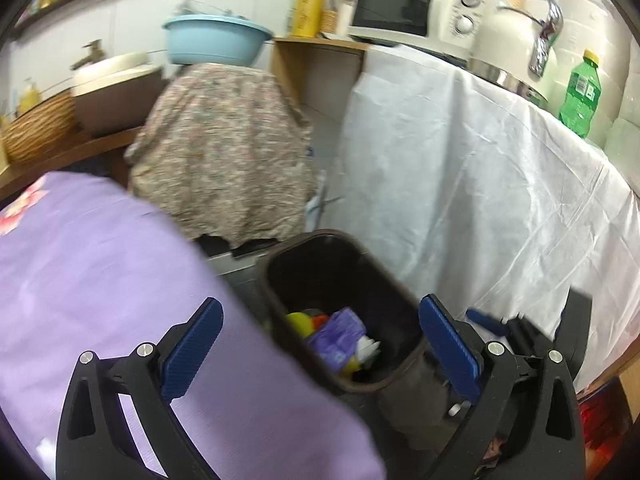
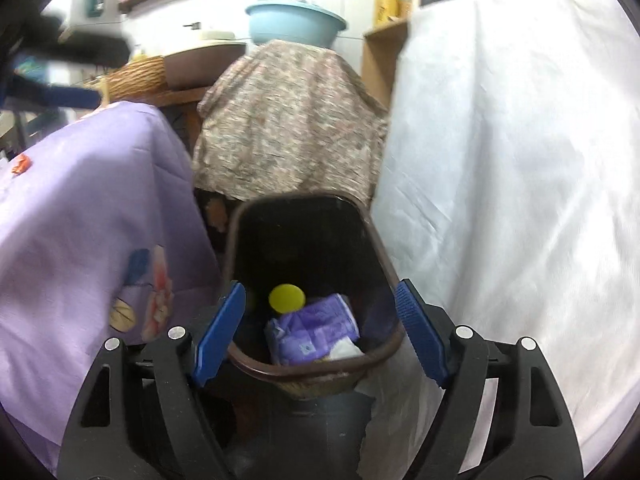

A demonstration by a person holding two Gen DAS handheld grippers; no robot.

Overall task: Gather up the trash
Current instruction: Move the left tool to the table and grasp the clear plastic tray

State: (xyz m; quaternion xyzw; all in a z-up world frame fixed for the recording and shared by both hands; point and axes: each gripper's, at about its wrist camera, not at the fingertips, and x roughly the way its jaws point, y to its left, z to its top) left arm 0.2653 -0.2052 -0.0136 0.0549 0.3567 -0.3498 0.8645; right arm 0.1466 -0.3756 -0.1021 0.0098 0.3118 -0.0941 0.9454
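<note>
The left gripper has its blue fingers wide apart and grips nothing; between them, in its own view, sits the open mouth of the dark bin, whose rim runs close to the finger at 4 o'clock, though I cannot tell whether they touch. The right gripper is likewise spread wide and empty, its fingers flanking the bin at 7 and 5 o'clock, the near rim lying between them. The trash sits in the bottom of the bin: a purple wrapper, a yellow cap just beyond it toward 12 o'clock, and a scrap of white paper at the wrapper's 5 o'clock edge. In the left view the same heap is blurred; an orange bit beside the yellow piece is too smeared to name. A purple cloth fills the 9 o'clock side and hides whatever it covers; a white cloth hangs over the bench at 2 o'clock and hides its front. A patterned cloth drapes something at 12 o'clock, with a blue basin above it. On the bench stand a microwave, a kettle and a green bottle. The right gripper's body shows, partly cut off, at 4 o'clock in the left view.
</note>
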